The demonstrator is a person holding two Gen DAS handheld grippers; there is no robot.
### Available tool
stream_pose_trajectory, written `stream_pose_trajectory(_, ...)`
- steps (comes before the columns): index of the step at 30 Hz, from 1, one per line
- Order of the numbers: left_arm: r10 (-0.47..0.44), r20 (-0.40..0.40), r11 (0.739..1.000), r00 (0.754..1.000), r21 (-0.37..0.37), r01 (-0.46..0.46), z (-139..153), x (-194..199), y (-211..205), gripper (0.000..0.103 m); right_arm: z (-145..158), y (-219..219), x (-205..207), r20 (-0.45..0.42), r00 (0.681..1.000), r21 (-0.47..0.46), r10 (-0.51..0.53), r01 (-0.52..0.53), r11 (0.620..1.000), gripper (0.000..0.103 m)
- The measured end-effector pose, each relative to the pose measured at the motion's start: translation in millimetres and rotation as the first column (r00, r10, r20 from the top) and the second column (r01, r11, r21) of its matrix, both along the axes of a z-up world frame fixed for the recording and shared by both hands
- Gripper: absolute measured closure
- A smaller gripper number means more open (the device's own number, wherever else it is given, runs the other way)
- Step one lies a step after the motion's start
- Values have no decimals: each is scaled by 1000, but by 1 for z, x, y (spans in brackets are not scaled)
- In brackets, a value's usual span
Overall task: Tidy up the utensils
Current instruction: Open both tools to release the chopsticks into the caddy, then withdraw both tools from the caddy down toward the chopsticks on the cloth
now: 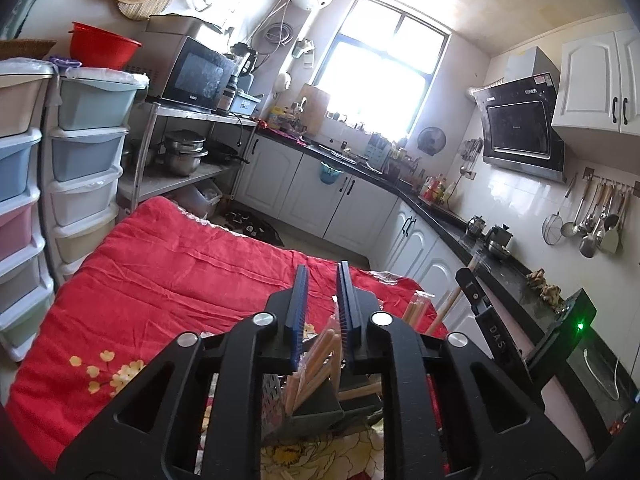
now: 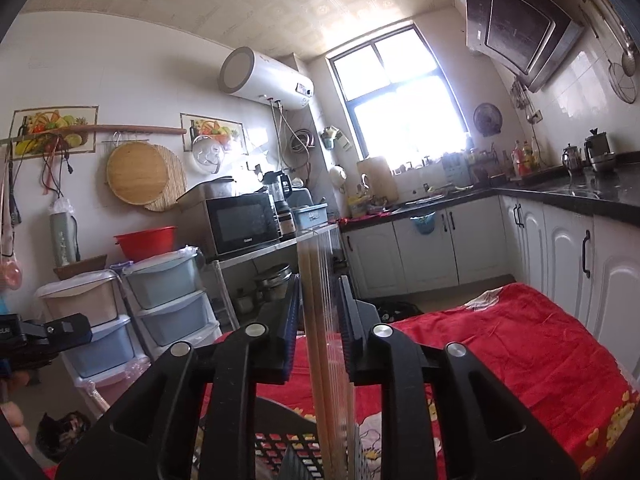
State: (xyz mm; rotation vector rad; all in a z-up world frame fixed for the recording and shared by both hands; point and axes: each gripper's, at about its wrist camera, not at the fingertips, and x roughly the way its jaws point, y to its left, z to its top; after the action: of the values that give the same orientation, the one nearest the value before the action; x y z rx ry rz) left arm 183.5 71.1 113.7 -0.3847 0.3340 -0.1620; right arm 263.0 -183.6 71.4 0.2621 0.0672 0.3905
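Note:
My right gripper points level over the red cloth. A clear packet of wooden chopsticks stands upright between its blue pads, which sit close on either side without squeezing it. The packet's lower end reaches into a black perforated basket. My left gripper is slightly open, and red cloth shows between its tips. Another chopstick packet leans loosely between its pads, over the dark basket. The right gripper appears at the right of the left wrist view, beside more chopsticks.
The work surface is a table under a red flowered cloth. Pastel drawer towers stand left of it. White cabinets under a black counter run along the right. A steel rack holds a microwave and pots.

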Motion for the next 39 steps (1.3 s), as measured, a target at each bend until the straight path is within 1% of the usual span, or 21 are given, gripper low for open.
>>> stream_pose_trajectory(1,0,0,1000,1000,-3,0,1,-1,0,87,1,-1,-2,0,1000,0,4,-4,1000,83)
stream_pose_trajectory(3,-3,3,1000,1000,-4,3,1,-3,1,85,1,-2,-4,1,1000,-1,12,-12,1000,80)
stream_pose_trajectory(5,-2,6,1000,1000,-2,2,2,-4,1,80,2,-4,-10,2,1000,-8,19,-19,1000,75)
stream_pose_trajectory(7,-3,6,1000,1000,-3,3,1,-7,1,71,2,-6,-16,-2,1000,-10,23,-23,1000,75)
stream_pose_trajectory(9,-4,6,1000,1000,-2,4,2,-7,1,67,2,-8,-20,-11,1000,-9,29,-29,1000,73)
stream_pose_trajectory(13,-7,3,1000,1000,11,7,3,-12,-1,54,3,-14,-29,-26,999,-9,41,-41,999,69)
stream_pose_trajectory(14,-8,2,1000,1000,14,8,2,-13,-2,53,4,-15,-33,-32,999,-11,42,-43,999,66)
stream_pose_trajectory(15,-9,-1,1000,1000,15,9,2,-14,-2,49,4,-16,-34,-37,998,-11,46,-47,999,65)
stream_pose_trajectory(19,-17,-8,1000,1000,18,17,1,-20,-3,37,4,-19,-44,-70,995,-10,65,-65,998,62)
stream_pose_trajectory(21,-22,-14,1000,1000,19,23,-1,-22,-4,32,3,-19,-48,-87,993,-24,77,-79,997,59)
stream_pose_trajectory(23,-24,-21,999,999,21,24,-3,-25,-4,29,1,-19,-52,-104,991,-33,84,-88,996,56)
stream_pose_trajectory(25,-23,-28,999,999,22,23,-5,-28,-4,22,-1,-18,-57,-122,988,-43,91,-97,994,55)
stream_pose_trajectory(28,-29,-44,999,999,22,30,-10,-32,-4,16,-6,-15,-63,-147,983,-59,106,-115,992,51)
stream_pose_trajectory(31,-23,-51,1000,998,20,24,-15,-36,-2,11,-12,-11,-70,-174,977,-74,121,-136,988,49)
stream_pose_trajectory(37,-8,-67,1000,998,25,9,-25,-43,1,11,-21,-4,-80,-230,963,-103,139,-166,981,47)
stream_pose_trajectory(39,-3,-76,999,997,36,6,-29,-46,2,11,-23,-3,-83,-241,960,-114,140,-171,979,44)
